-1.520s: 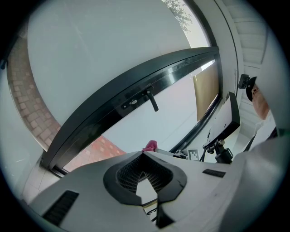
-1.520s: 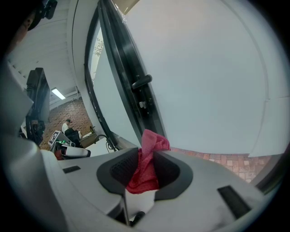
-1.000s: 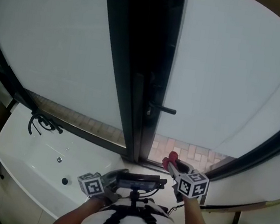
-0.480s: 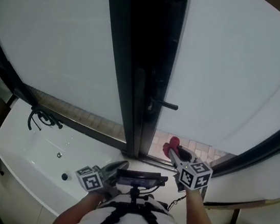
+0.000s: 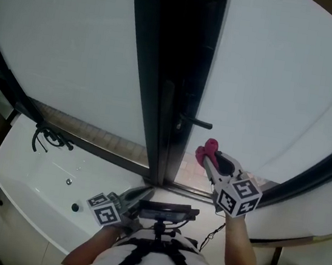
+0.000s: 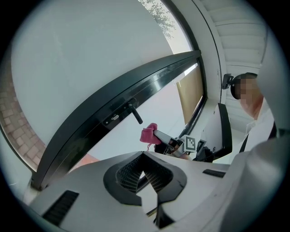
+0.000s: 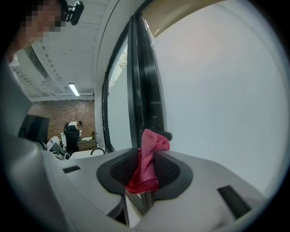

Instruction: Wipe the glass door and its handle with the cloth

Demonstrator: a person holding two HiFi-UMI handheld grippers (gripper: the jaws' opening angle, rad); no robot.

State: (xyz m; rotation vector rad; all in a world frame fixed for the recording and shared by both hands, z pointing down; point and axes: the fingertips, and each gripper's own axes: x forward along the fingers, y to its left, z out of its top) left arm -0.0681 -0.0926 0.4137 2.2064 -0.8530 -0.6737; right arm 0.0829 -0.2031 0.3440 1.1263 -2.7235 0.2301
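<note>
**Head view.** Right claw point(image 5: 209, 157): raised in front of the glass door point(image 5: 283, 84), jaws pinching a pink cloth point(image 5: 205, 148) at their tips. The cloth is near the black handle point(image 5: 196, 123), which sticks out just above and to the left of the claw's tips; whether cloth and glass touch cannot be told. The dark door frame point(image 5: 169, 68) runs upright to the left of this claw. Left claw point(image 5: 140, 194): held low by the person's body, well apart from the door, carrying nothing. A white tub point(image 5: 25, 176) with a black tap point(image 5: 48, 141) lies to the left of it.

**Left gripper view.** Left claw point(image 6: 144, 159): ribbed pads pressed together at their tips, nothing between them. Beyond the tips and slightly above are the right claw and its cloth, with the handle just above and left of the cloth.

**Right gripper view.** Right claw point(image 7: 146, 159): jaws clamped on the cloth, a fold of which stands up past the tips while the rest hangs down between the pads. The end of the handle shows just behind the top of the cloth. Pale glass fills the space to the right of the claw, and the frame stands straight ahead.
</note>
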